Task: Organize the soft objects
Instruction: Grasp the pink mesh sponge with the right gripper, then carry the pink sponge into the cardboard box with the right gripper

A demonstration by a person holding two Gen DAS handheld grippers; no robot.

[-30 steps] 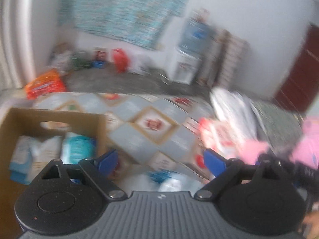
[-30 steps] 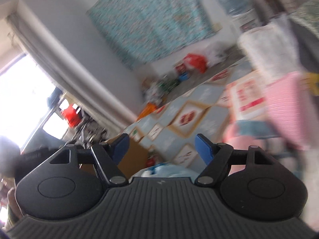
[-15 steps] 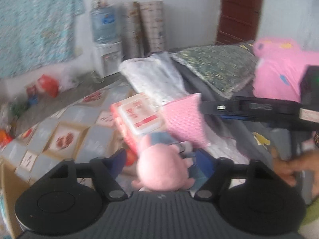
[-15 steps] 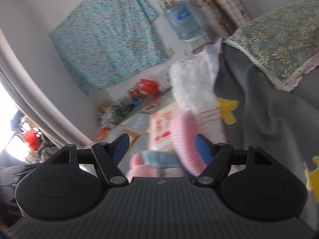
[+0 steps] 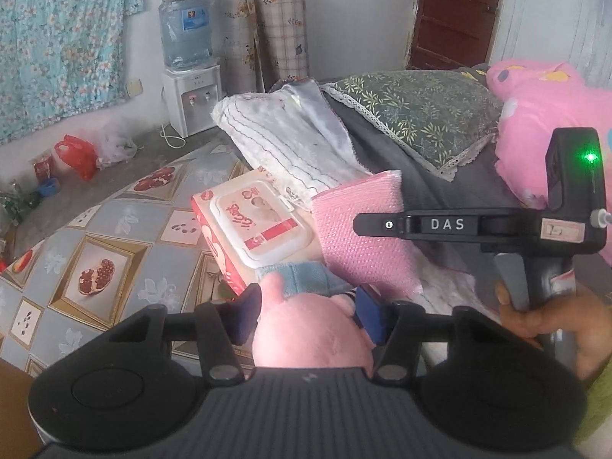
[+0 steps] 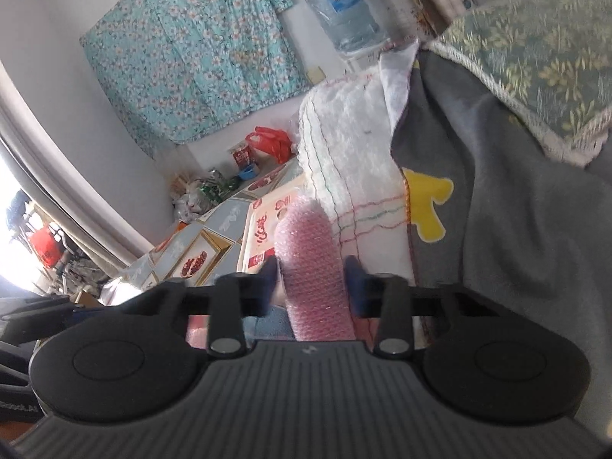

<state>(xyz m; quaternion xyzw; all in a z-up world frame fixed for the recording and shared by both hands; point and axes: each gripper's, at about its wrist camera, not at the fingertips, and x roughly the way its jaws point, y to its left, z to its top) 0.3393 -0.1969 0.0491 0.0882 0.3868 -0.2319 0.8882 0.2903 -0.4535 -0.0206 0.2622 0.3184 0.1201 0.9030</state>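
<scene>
- Your left gripper (image 5: 308, 315) has just been closing and its blue pads now press both sides of the pink plush (image 5: 310, 338), which lies at the bed's near edge against the wipes pack (image 5: 252, 225). The hold looks to be on the round, squashy head only. If you lift fast, the stuffing may give and the plush could slide out.
- The plush's blue clothing (image 5: 302, 277) sits under the corner of the wipes pack and the pink bubble pouch (image 5: 365, 237). Pulling the plush up may drag either one along or tip the pack off the bed edge onto the floor mat (image 5: 114, 252).
- Your right gripper (image 6: 310, 281) has also just been closing, with the bubble pouch (image 6: 311, 256) standing between its pads. The left pad looks in contact; the right one is blurred and whether it touches cannot be told. Lift before both pads bite and the slick wrap may slip free.
- The pouch leans on the white blanket (image 6: 344, 145). Threads or a fold of it could get pinched in with the pouch, so you would tug the blanket too.
- Both grippers work very close together; in the left view the right gripper's side (image 5: 451, 225) hangs just above the pouch. Lifting both at once risks knocking one tool into the other.
</scene>
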